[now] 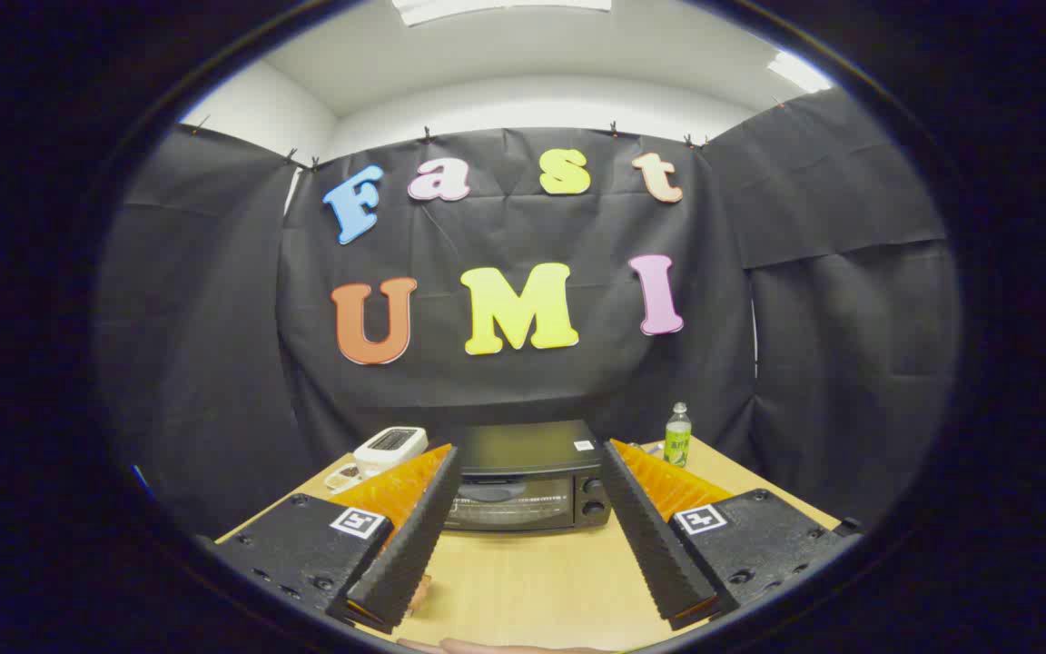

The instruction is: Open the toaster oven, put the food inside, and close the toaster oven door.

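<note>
Task at its start, judged from the closed door. Left to right: a glossy white appliance (390,445) on the pale wooden bench (523,581); the boxy black toaster oven (527,472), glass-fronted, beyond the tongs (530,468), spread wide and empty; a green plastic bottle (677,436).
</note>
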Motion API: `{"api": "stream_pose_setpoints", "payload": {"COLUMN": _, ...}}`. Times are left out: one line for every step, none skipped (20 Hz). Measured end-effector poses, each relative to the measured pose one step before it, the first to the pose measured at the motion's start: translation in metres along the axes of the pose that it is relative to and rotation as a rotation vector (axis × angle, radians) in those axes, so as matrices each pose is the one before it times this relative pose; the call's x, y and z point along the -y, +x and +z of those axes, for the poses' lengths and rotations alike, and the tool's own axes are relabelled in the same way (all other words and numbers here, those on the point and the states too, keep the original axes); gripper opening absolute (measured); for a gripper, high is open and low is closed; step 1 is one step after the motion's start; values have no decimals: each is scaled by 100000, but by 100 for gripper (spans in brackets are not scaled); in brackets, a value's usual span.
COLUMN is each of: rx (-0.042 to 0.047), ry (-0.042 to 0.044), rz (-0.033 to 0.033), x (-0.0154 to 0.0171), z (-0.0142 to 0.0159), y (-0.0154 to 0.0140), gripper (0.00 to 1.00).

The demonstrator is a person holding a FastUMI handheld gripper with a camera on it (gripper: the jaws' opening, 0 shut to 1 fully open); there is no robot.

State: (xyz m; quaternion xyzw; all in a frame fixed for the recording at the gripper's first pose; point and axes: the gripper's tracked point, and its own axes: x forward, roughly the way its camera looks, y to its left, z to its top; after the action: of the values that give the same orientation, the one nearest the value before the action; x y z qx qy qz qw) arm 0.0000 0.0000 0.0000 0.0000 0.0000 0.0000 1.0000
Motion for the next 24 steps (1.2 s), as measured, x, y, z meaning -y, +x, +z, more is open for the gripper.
{"api": "stream_pose_setpoints", "payload": {"rx": 265, "ry": -353, "rz": 38, "x": -115, "z": 14, "y": -51, "gripper": 100}}
{"api": "stream_pose_setpoints", "payload": {"rx": -72, "ry": -475, "rz": -740, "x": 255, "z": -68, "y": 156, "gripper": 100}}
{"api": "stream_pose_setpoints", "payload": {"rx": 19, "ry": -222, "rz": -943, "x": 162, "z": -43, "y": 46, "gripper": 100}}
{"api": "stream_pose_setpoints", "payload": {"rx": -214, "ry": -219, "rz": -1000, "x": 134, "z": -246, "y": 112, "gripper": 100}}
{"api": "stream_pose_setpoints", "payload": {"rx": -615, "ry": -154, "rz": -485, "x": -61, "z": -356, "y": 150, "gripper": 100}}
{"api": "stream_pose_setpoints", "payload": {"rx": 37, "ry": -28, "rz": -321, "x": -102, "z": 32, "y": 122, "gripper": 100}}
{"api": "stream_pose_setpoints", "payload": {"rx": -23, "ry": -111, "rz": -258, "x": -82, "z": 8, "y": 72, "gripper": 100}}
{"api": "stream_pose_setpoints", "payload": {"rx": -172, "ry": -328, "rz": -22, "x": -26, "z": -143, "y": 7, "gripper": 100}}
{"api": "stream_pose_setpoints", "payload": {"rx": -105, "ry": -239, "rz": 321, "x": -195, "z": -87, "y": 11, "gripper": 100}}
{"api": "stream_pose_setpoints", "payload": {"rx": 49, "ry": -242, "rz": 401, "x": -261, "z": -32, "y": 119, "gripper": 100}}
{"api": "stream_pose_setpoints", "payload": {"rx": 302, "ry": -192, "rz": 207, "x": -188, "z": 91, "y": 49, "gripper": 100}}
{"api": "stream_pose_setpoints", "payload": {"rx": 110, "ry": -412, "rz": 226, "x": -142, "z": -114, "y": 86, "gripper": 100}}
{"api": "stream_pose_setpoints", "payload": {"rx": -119, "ry": -517, "rz": 124, "x": -109, "z": -133, "y": 39, "gripper": 100}}
{"api": "stream_pose_setpoints", "payload": {"rx": -178, "ry": -479, "rz": 57, "x": -152, "z": -140, "y": 122, "gripper": 100}}
{"api": "stream_pose_setpoints", "payload": {"rx": 94, "ry": -414, "rz": -279, "x": -87, "z": -2, "y": 173, "gripper": 100}}
{"api": "stream_pose_setpoints", "payload": {"rx": 91, "ry": -390, "rz": -268, "x": -45, "z": -44, "y": 138, "gripper": 100}}
{"api": "stream_pose_setpoints", "payload": {"rx": 441, "ry": -195, "rz": -116, "x": -46, "z": 100, "y": 97, "gripper": 100}}
{"api": "stream_pose_setpoints", "payload": {"rx": 437, "ry": -300, "rz": -381, "x": -70, "z": -50, "y": 271, "gripper": 100}}
{"api": "stream_pose_setpoints", "payload": {"rx": 267, "ry": -213, "rz": -524, "x": -16, "z": 88, "y": 260, "gripper": 100}}
{"api": "stream_pose_setpoints", "payload": {"rx": 309, "ry": 34, "rz": 199, "x": -191, "z": -148, "y": 306, "gripper": 100}}
{"api": "stream_pose_setpoints", "payload": {"rx": 61, "ry": -136, "rz": 762, "x": -411, "z": -62, "y": 397, "gripper": 100}}
{"api": "stream_pose_setpoints", "payload": {"rx": 275, "ry": -15, "rz": 418, "x": -347, "z": -180, "y": 555, "gripper": 100}}
{"api": "stream_pose_setpoints", "payload": {"rx": 634, "ry": -67, "rz": 299, "x": -235, "z": -52, "y": 583, "gripper": 100}}
{"api": "stream_pose_setpoints", "payload": {"rx": 719, "ry": -142, "rz": 805, "x": -394, "z": -75, "y": 672, "gripper": 100}}
